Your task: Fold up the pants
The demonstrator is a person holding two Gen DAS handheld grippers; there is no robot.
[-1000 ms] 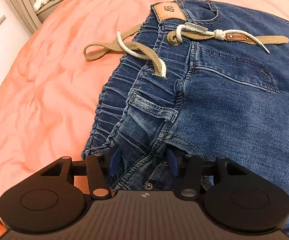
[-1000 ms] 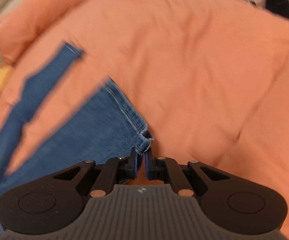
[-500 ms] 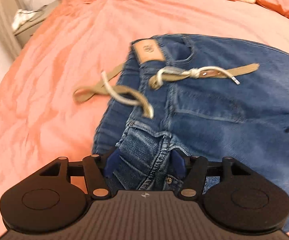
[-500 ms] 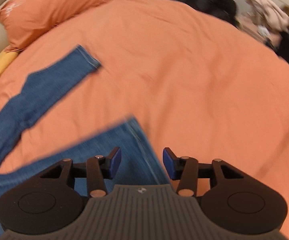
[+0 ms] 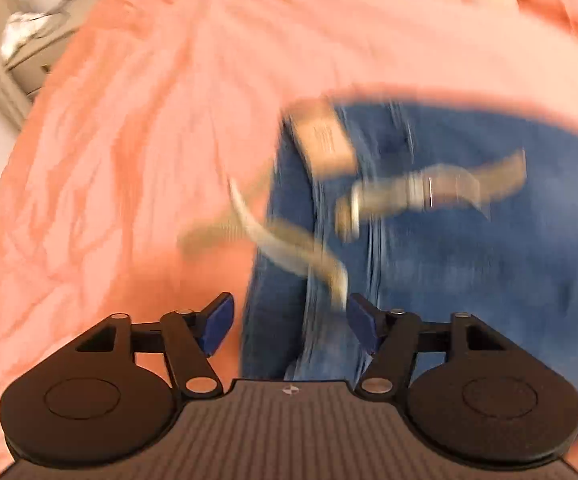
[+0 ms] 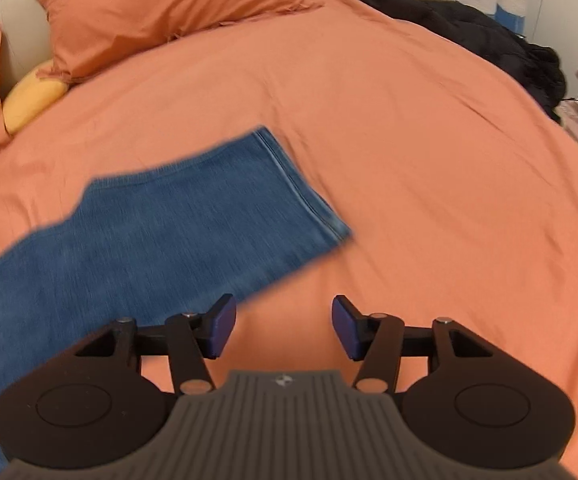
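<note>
Orange bedding is covering the whole bed, with two orange pillows and a yellow cushion lying at the far left and a dark heap of clothing sitting at the far right edge. Blue denim pants are lying flat on the bedding, their blurred waistband with its tan drawstring showing below the left gripper, whose jaws have just been opening and are standing wide, clear of the cloth. Right of the leg hem, the right gripper is hovering over bare bedding, its jaws having just been opening, with nothing between them.
</note>
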